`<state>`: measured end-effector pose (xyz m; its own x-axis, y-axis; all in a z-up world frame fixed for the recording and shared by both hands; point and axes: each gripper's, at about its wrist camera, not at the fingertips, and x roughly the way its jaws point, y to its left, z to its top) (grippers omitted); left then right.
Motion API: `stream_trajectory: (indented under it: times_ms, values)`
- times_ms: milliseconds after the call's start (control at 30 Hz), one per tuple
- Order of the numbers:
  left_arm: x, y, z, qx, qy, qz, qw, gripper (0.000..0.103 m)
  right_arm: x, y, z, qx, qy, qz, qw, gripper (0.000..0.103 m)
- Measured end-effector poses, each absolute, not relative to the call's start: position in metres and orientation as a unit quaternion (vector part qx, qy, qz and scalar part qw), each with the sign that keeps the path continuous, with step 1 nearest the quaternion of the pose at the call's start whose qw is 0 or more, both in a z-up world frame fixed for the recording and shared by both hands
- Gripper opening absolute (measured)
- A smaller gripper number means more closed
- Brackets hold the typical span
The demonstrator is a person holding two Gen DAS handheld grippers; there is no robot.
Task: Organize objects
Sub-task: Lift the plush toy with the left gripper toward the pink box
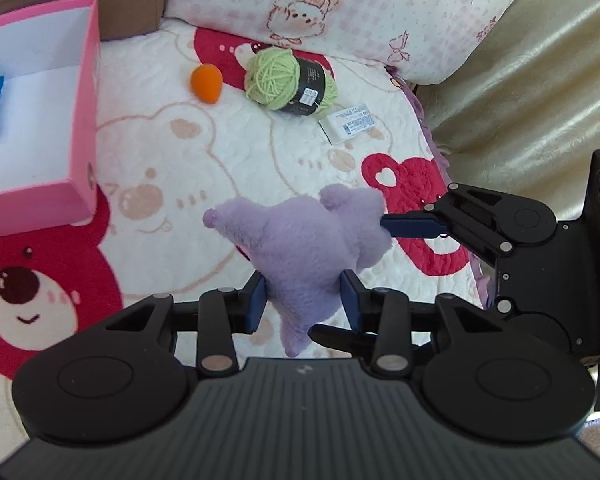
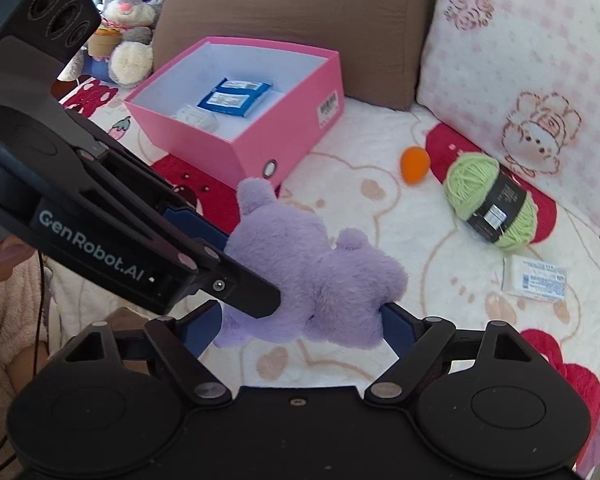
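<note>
A purple plush toy (image 1: 300, 248) is held above the bed quilt by both grippers. My left gripper (image 1: 304, 300) is shut on its lower part. My right gripper (image 2: 300, 320) is shut on the plush toy (image 2: 312, 272) from the other side; its blue finger shows in the left wrist view (image 1: 412, 226). An open pink box (image 2: 284, 128) lies beyond the plush and holds blue packets (image 2: 234, 98). It also shows at the left of the left wrist view (image 1: 82, 128). An orange ball (image 1: 207, 82), green yarn (image 1: 290, 80) and a white packet (image 1: 348, 123) lie on the quilt.
A pink-checked pillow (image 1: 360, 12) and a brown cushion (image 2: 300, 24) stand at the back. A grey bunny plush (image 2: 136, 20) sits behind the box. The bed edge (image 1: 440, 152) drops off to a beige cover on the right.
</note>
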<state>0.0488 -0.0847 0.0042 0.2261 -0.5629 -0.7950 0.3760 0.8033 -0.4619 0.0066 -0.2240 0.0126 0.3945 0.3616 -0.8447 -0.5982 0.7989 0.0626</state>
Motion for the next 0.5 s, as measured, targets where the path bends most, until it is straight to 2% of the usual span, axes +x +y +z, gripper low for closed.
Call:
stream_trajectory:
  times_ms: [200, 500]
  values:
    - [0.049, -0.060, 0.026, -0.090, 0.529, -0.295, 0.790, 0.038, 0.005, -0.203, 0.027, -0.136, 0.454, 0.292, 0.831, 0.079]
    - [0.047, -0.027, 0.036, -0.109, 0.505, -0.296, 0.803, 0.040, 0.006, -0.175, 0.045, -0.144, 0.453, 0.287, 0.831, 0.077]
